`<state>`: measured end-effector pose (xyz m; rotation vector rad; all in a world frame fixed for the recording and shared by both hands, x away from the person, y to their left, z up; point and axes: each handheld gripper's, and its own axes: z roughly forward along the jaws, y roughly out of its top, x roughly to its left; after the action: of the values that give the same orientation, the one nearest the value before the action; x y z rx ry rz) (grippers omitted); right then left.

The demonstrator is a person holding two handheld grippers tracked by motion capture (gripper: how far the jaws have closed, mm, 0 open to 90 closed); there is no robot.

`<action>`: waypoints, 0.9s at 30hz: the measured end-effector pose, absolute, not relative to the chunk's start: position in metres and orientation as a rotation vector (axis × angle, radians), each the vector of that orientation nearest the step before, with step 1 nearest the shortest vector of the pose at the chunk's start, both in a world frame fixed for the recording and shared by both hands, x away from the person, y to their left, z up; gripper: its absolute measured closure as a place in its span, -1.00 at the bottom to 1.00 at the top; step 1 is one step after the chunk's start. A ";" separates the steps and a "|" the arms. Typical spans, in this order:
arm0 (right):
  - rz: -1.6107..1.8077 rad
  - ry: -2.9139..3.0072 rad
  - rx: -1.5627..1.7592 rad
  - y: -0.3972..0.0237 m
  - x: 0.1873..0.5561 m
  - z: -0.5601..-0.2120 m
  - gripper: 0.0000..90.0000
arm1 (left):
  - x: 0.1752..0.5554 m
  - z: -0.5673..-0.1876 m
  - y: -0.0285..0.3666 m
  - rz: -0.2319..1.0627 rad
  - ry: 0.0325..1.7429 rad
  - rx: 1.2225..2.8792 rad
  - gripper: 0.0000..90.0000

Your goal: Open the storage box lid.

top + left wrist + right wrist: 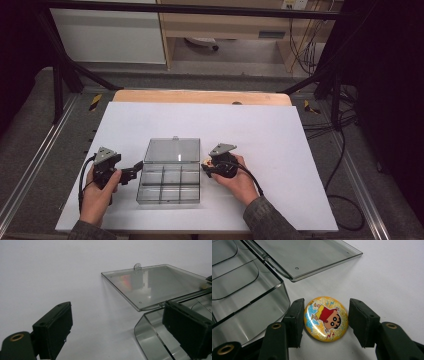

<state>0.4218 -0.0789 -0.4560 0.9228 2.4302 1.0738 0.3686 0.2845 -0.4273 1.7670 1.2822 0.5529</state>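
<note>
Right gripper (325, 322), lower middle of the frame, has its jaws apart around a cartoon badge (326, 318), beside the clear box (249, 300).

A white-covered table (280, 150) carries an open clear compartment box (170, 182). A round cartoon badge (326, 318) lies flat between the right gripper's fingers (294, 320), just beside the box.

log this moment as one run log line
left gripper: open, at box's left wall | right gripper: jaws astride badge, small gap one side | box: lid open flat | badge: on table, outside box
</note>
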 end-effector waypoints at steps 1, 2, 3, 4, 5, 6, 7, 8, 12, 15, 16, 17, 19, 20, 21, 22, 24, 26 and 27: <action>1.102 2.419 0.918 -0.079 0.421 -0.455 0.33 | 0.369 -0.427 0.285 0.552 1.282 1.766 -0.80; 1.160 2.411 0.916 -0.080 0.420 -0.451 0.43 | 0.369 -0.427 0.285 0.551 1.281 1.768 -0.80; 1.142 2.410 0.921 -0.080 0.420 -0.450 0.43 | 0.369 -0.428 0.284 0.549 1.282 1.770 -0.80; 1.119 2.414 0.914 -0.079 0.420 -0.450 0.37 | 0.369 -0.428 0.284 0.548 1.282 1.772 -0.80; 1.107 2.412 0.902 -0.078 0.420 -0.452 0.31 | 0.369 -0.428 0.284 0.547 1.283 1.769 -0.80; 1.103 2.412 0.908 -0.078 0.420 -0.453 0.28 | 0.369 -0.427 0.283 0.546 1.281 1.769 -0.80; 1.103 2.412 0.911 -0.078 0.420 -0.453 0.26 | 0.368 -0.427 0.283 0.548 1.279 1.771 -0.80; 1.099 2.412 0.912 -0.079 0.421 -0.453 0.22 | 0.369 -0.427 0.283 0.549 1.279 1.773 -0.80; 1.078 2.425 0.940 -0.080 0.424 -0.456 0.05 | 0.369 -0.428 0.284 0.549 1.281 1.773 -0.80; 1.092 2.432 0.957 -0.082 0.426 -0.458 0.04 | 0.369 -0.427 0.284 0.548 1.280 1.772 -0.80; 1.090 2.432 0.958 -0.082 0.426 -0.458 0.04 | 0.369 -0.428 0.283 0.547 1.280 1.772 -0.80; 1.093 2.432 0.959 -0.082 0.426 -0.458 0.03 | 0.369 -0.428 0.283 0.546 1.281 1.773 -0.80; 1.103 2.434 0.962 -0.082 0.427 -0.458 0.01 | 0.369 -0.428 0.283 0.547 1.280 1.775 -0.80; 1.105 2.436 0.966 -0.082 0.427 -0.458 -0.01 | 0.369 -0.428 0.283 0.548 1.280 1.774 -0.80; 1.109 2.435 0.962 -0.082 0.428 -0.459 -0.03 | 0.369 -0.428 0.283 0.548 1.280 1.774 -0.80; 1.105 2.433 0.954 -0.081 0.428 -0.459 -0.05 | 0.369 -0.428 0.283 0.550 1.279 1.774 -0.79; 1.104 2.433 0.947 -0.080 0.428 -0.459 -0.06 | 0.369 -0.428 0.283 0.550 1.278 1.773 -0.79; 1.106 2.435 0.945 -0.081 0.429 -0.459 -0.06 | 0.369 -0.428 0.283 0.548 1.279 1.774 -0.79; 1.099 2.437 0.941 -0.081 0.428 -0.459 -0.05 | 0.369 -0.428 0.283 0.548 1.280 1.775 -0.79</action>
<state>0.4282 -0.0805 -0.4590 0.9409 2.4375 1.0992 0.3688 0.2828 -0.4281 1.7752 1.2801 0.5479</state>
